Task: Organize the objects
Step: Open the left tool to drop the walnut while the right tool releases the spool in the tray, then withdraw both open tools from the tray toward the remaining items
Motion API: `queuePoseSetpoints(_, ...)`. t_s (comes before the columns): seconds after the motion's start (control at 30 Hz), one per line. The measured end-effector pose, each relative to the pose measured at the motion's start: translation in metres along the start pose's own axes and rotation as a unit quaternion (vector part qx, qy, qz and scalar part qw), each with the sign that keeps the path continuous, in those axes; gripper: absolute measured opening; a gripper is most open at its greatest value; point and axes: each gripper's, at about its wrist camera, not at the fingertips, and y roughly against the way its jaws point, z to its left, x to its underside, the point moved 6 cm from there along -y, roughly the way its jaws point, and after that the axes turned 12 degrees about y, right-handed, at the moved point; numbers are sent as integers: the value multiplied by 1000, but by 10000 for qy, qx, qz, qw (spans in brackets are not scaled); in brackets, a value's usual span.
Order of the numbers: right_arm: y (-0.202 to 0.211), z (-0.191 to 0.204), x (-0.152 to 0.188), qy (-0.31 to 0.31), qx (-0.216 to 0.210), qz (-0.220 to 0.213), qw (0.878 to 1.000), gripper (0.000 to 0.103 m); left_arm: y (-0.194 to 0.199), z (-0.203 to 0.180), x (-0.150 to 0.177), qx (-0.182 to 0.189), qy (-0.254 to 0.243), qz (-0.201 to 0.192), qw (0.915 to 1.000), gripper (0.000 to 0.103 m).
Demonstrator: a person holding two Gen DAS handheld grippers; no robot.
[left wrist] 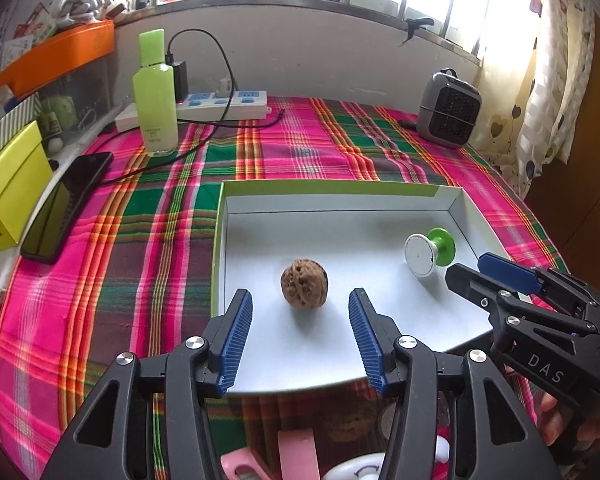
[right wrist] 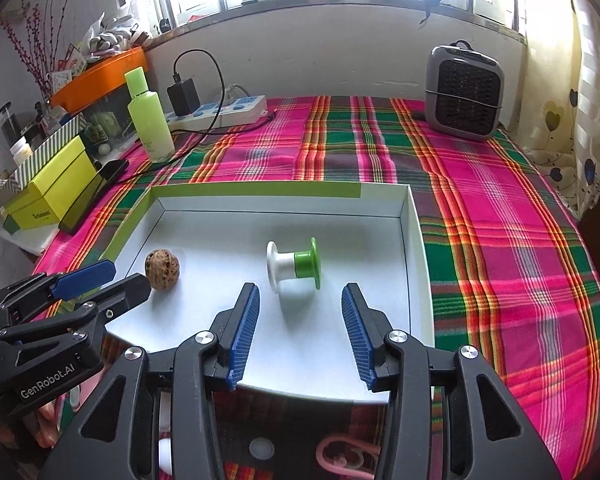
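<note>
Tray: a shallow white box lid with green outer sides (left wrist: 456, 200) (right wrist: 414, 236) lies flat on the plaid tablecloth (left wrist: 172, 208) (right wrist: 500, 208), toward the table's near edge.
Walnut: a brown, wrinkled walnut (left wrist: 304, 285) (right wrist: 162, 269) rests on the tray floor near its left wall, touching nothing else.
Spool: a white-and-green spool (left wrist: 430, 254) (right wrist: 294, 266) lies on its side toward the tray's right wall — well apart from the walnut.
Left gripper: the left gripper (left wrist: 300, 300) (right wrist: 128, 276) is spread wide and holds nothing; it hovers over the tray's near edge, the walnut lying free in line with the gap between its blue pads (left wrist: 236, 340).
Right gripper: the right gripper (right wrist: 300, 296) (left wrist: 480, 266) is likewise spread wide and empty, aimed at the spool, which lies just ahead of its fingertips without contact.
Far left corner: a pale green bottle (left wrist: 156, 92) (right wrist: 148, 116) stands upright beside a white power strip (left wrist: 224, 105) (right wrist: 224, 110) with a black charger plugged in.
Left edge: a dark phone (left wrist: 66, 208) (right wrist: 94, 196) lies flat, next to a yellow box (left wrist: 8, 200) (right wrist: 52, 188).
Far right corner: a small grey heater (left wrist: 448, 110) (right wrist: 464, 92) stands upright beneath the window.
Near edge: pink and white items show under both grippers — too hidden to identify.
</note>
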Motion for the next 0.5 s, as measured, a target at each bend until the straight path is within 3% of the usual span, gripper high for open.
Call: queuePoseSetpoints(0.5, 39, 17, 22, 38, -42, -273, 9996, 44, 39, 1, 24, -221, -47, -396, 9990, 49)
